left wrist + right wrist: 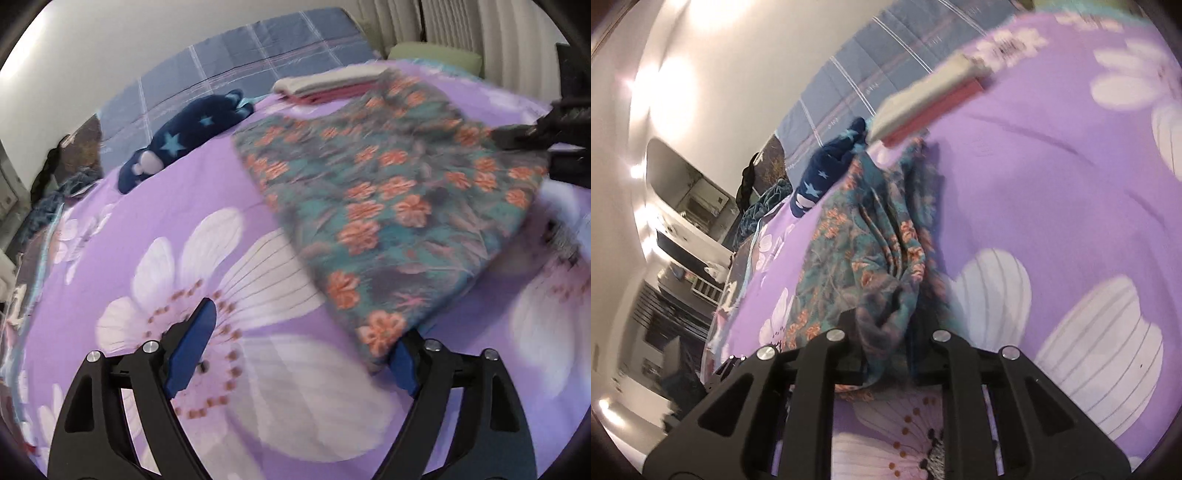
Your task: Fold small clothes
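Garment: floral cloth [388, 192], thin, limp and light, likely slides on the purple bedsheet [147, 221].
Left gripper [295, 339]: jaws wide apart, empty; the cloth's near corner lies by the right-hand jaw.
Right gripper [886, 332]: jaws clamped on bunched cloth.
Hold: corners or hem.
Writing: none readable.

The right gripper [886, 332] pinches a bunched fold of a teal floral garment [864, 236] above a purple bedspread [1052, 177] printed with large white flowers. Beyond the garment lie a navy star-patterned piece [827, 173] and a folded stack of cream and pink cloth [923, 107].
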Tool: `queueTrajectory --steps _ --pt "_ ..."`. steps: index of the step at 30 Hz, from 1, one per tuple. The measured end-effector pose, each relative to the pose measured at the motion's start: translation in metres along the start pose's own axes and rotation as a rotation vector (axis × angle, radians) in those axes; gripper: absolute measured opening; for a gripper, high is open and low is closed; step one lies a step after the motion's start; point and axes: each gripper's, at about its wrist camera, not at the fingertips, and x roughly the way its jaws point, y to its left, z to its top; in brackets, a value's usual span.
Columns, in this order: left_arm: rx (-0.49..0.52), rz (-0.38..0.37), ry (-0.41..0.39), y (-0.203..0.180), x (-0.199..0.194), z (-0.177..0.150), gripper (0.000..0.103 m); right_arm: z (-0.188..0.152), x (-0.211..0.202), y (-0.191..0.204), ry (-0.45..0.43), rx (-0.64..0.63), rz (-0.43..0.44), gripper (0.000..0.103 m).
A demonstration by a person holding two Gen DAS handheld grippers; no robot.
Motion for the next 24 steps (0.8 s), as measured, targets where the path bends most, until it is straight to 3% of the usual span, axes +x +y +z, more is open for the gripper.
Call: queueTrajectory --steps 6,8,9,12,16,24 --pt "-0.084 -0.056 0.013 0.019 -0.002 -0.006 0.088 -0.002 -0.035 -0.026 -0.063 -0.008 -0.033 0.025" --pt "-0.083 -0.053 0.015 0.019 -0.001 -0.006 0.088 -0.002 -0.042 -0.029 -0.065 -0.047 -0.091 0.023" --pt "-0.082 -0.05 0.015 0.019 -0.001 -0.006 0.088 -0.002 -0.045 -0.028 -0.059 -0.086 -0.143 0.017" --pt "-0.082 -0.048 0.015 0.017 -0.001 -0.007 0.089 -0.008 -0.043 -0.018 -0.013 -0.231 -0.231 0.015" --pt "-0.08 -0.04 0.018 0.015 0.001 -0.007 0.09 -0.016 -0.029 -0.004 0.082 -0.344 -0.168 0.015" --pt "-0.083 -0.037 0.019 0.013 0.0 -0.008 0.09 -0.022 -0.019 0.023 0.125 -0.454 -0.103 0.016"
